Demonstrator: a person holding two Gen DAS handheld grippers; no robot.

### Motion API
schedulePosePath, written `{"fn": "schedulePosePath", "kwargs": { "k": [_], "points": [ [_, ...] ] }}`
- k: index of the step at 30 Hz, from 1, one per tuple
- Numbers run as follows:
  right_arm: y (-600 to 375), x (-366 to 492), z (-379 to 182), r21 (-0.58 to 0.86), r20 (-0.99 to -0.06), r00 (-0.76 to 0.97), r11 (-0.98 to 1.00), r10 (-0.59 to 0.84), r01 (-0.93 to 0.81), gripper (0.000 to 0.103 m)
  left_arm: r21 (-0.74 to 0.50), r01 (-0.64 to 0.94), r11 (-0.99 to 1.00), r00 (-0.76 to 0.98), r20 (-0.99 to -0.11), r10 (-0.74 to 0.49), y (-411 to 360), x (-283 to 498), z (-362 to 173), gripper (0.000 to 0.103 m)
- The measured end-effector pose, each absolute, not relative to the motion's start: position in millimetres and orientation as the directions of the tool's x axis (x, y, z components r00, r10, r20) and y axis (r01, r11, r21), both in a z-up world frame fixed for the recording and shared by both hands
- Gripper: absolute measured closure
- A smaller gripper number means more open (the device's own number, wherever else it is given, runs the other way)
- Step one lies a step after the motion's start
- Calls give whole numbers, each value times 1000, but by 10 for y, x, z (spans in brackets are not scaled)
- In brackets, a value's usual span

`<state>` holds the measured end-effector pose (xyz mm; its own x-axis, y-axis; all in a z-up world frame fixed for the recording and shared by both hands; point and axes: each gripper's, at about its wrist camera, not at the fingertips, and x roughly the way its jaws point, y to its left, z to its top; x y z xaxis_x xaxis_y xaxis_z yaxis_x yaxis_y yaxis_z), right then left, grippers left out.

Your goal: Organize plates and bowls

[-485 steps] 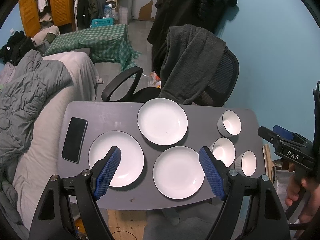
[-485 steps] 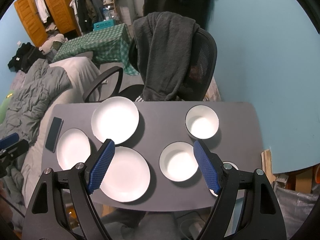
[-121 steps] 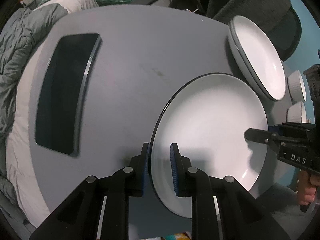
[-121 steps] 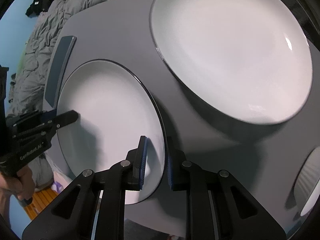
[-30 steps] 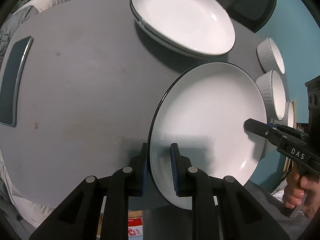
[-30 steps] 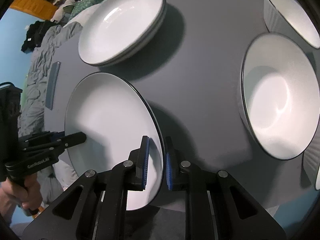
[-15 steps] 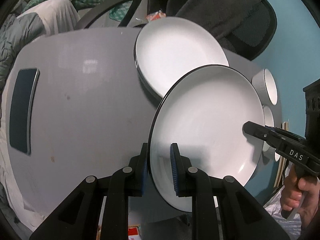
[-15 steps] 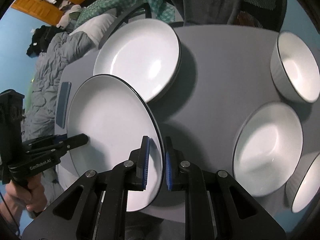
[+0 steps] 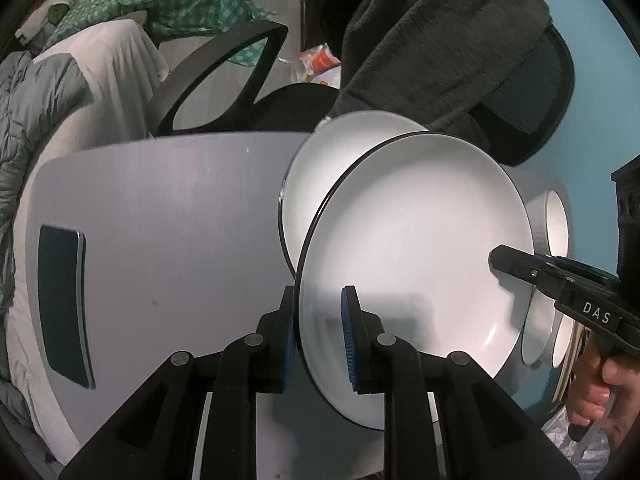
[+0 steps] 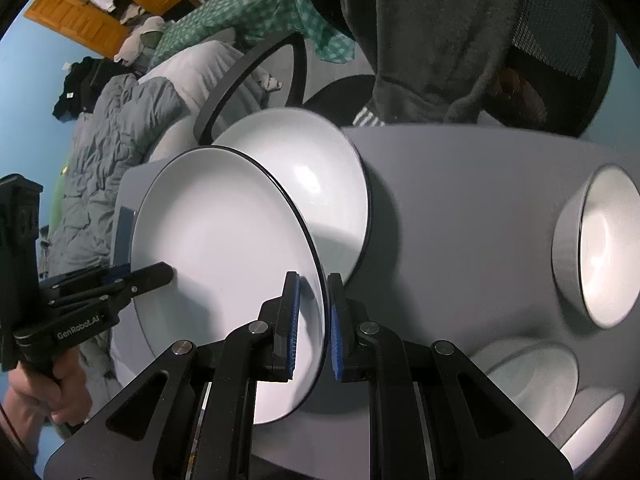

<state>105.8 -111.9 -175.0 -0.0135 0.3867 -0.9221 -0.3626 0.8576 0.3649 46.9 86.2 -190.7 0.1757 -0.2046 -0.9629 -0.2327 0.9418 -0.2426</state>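
A white plate with a dark rim [image 9: 412, 248] [image 10: 224, 248] is held in the air between both grippers. My left gripper [image 9: 318, 336] is shut on its left edge and my right gripper [image 10: 313, 320] is shut on its right edge. The held plate hangs above the near side of a stack of white plates [image 9: 320, 184] [image 10: 320, 168] at the far edge of the grey table [image 9: 168, 216]. Three white ribbed bowls [image 10: 600, 244] [image 10: 532, 380] [image 10: 592, 428] stand on the right side of the table. The held plate hides most of them in the left wrist view.
A black phone [image 9: 62, 300] lies at the table's left end. An office chair [image 9: 500, 80] draped with a dark garment stands behind the table. A bed with grey bedding [image 10: 120, 120] lies to the left.
Both grippers have carried the plate up and farther back, so it now overlaps more of the plate stack. The grip on both edges is unchanged.
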Motion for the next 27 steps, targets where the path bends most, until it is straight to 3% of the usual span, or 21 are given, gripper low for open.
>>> {"fn": "schedulePosePath", "kwargs": {
  "k": [27],
  "points": [
    [-1007, 1581, -2057, 359, -932, -80, 860, 355, -362, 88, -166, -270, 948, 82, -985, -149, 987, 858, -2190, 82]
  ]
}}
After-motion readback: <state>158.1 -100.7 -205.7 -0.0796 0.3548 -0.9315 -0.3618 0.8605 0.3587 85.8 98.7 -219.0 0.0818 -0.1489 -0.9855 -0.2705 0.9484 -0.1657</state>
